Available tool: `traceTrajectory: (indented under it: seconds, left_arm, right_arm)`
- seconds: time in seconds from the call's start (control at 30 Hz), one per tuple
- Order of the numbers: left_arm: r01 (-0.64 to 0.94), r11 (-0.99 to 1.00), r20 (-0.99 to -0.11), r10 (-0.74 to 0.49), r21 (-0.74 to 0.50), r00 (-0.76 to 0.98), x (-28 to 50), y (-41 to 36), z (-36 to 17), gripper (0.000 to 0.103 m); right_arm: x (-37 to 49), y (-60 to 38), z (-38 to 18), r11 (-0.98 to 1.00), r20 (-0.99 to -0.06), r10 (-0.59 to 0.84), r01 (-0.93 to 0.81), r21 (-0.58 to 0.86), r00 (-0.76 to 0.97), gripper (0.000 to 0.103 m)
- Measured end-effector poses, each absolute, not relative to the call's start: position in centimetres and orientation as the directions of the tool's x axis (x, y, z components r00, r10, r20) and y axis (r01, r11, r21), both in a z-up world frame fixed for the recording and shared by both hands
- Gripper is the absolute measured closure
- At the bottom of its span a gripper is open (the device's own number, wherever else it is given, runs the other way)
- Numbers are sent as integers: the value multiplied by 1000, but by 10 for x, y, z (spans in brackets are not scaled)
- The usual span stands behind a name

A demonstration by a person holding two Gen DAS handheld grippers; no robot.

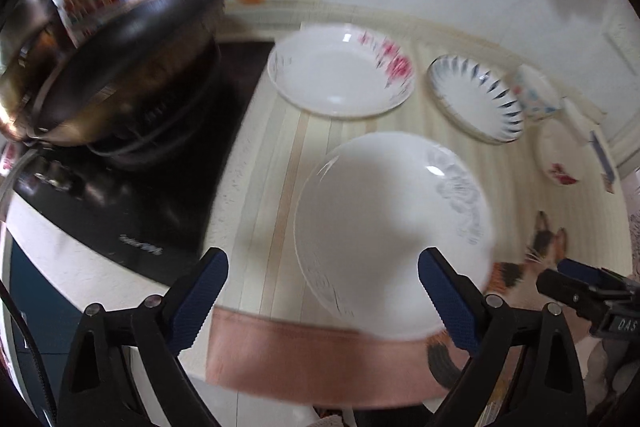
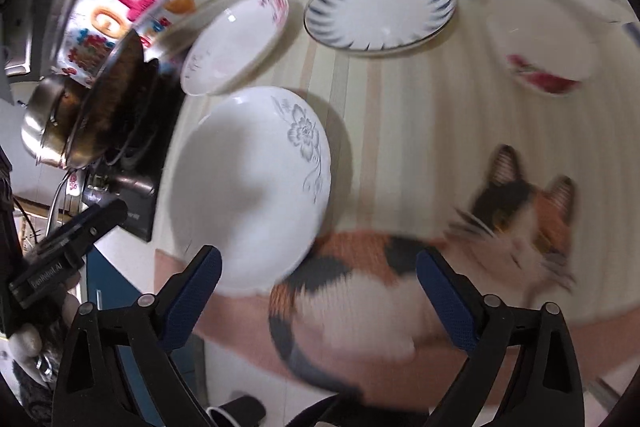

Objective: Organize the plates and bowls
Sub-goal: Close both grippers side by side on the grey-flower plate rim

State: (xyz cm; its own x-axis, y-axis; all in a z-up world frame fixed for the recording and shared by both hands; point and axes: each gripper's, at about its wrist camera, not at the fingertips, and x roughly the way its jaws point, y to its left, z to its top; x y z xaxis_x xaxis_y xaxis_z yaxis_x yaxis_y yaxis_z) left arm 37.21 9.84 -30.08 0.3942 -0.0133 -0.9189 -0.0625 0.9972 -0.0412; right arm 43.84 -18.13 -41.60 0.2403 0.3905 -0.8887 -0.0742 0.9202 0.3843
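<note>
**Both grippers hanging wide over a cloth of scattered dishes**

The left gripper (image 1: pixel 322 291) is hovering with its blue-padded fingers (image 1: pixel 200 295) spread wide and gripping nothing. Just ahead of it, partly between its tips, a white plate with a grey flower print (image 1: pixel 384 227) is lying flat on the striped tablecloth (image 1: pixel 280 163); whether the right-hand pad is touching the plate's rim cannot be told through the blur. Farther ahead a white plate with pink flowers (image 1: pixel 340 75) is sitting, and ahead to the right a plate with dark blue radial strokes (image 1: pixel 476 99). Beyond that, a small bowl with light blue marks (image 1: pixel 536 91) and a bowl with a red print (image 1: pixel 560 155) are resting near the far right. To the left, a dark wok (image 1: pixel 116 59) is sitting on a black stove (image 1: pixel 132 211).

The right gripper (image 2: pixel 318 287) is likewise holding its fingers far apart with nothing between them. The grey-flowered plate is lying ahead and to its left, near the left fingertip. A calico cat picture on the cloth (image 2: pixel 400 267) is showing directly under and ahead of this gripper. The blue-stroked plate is lying straight ahead, well apart, with the red-printed bowl ahead to the right.
</note>
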Motion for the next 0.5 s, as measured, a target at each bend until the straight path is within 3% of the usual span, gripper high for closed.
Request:
traceTrajectory:
  seconds: [0.07,0.2,0.23,0.3,0.33,0.37,0.4,0.5]
  left_arm:
    - [-70,996,-935,-22,-50,354,390,101,-322,8]
    - [-93,993,-962,-49,-76,269,415,111,-359,22]
    - [-94,992,-965,-59,-86,255,417,112,-364,25]
    - [-91,991,-969,-79,-102,233,423,113,-373,41]
    - [-90,990,-972,-87,-109,219,425,114,-377,46]
    - [-91,989,-974,-96,-117,205,426,115,-381,54]
    - [-91,987,-974,-111,-131,199,428,115,-383,61]
    - [-90,989,-975,-101,-121,197,425,116,-383,62]
  right_arm:
    - [466,-172,-441,916,-895,401,-77,393,198,8]
    - [496,-160,-470,907,-896,421,-87,412,143,20]
    - [500,-157,-474,904,-895,427,-87,418,131,26]
    - [506,-153,-481,897,-890,441,-90,433,117,35]
    - [510,-152,-480,893,-883,449,-105,438,135,47]
    - [514,-148,-482,885,-878,462,-117,450,125,66]
    - [517,-144,-484,880,-875,471,-118,460,110,73]
    - [518,-139,-489,887,-882,459,-118,447,103,78]
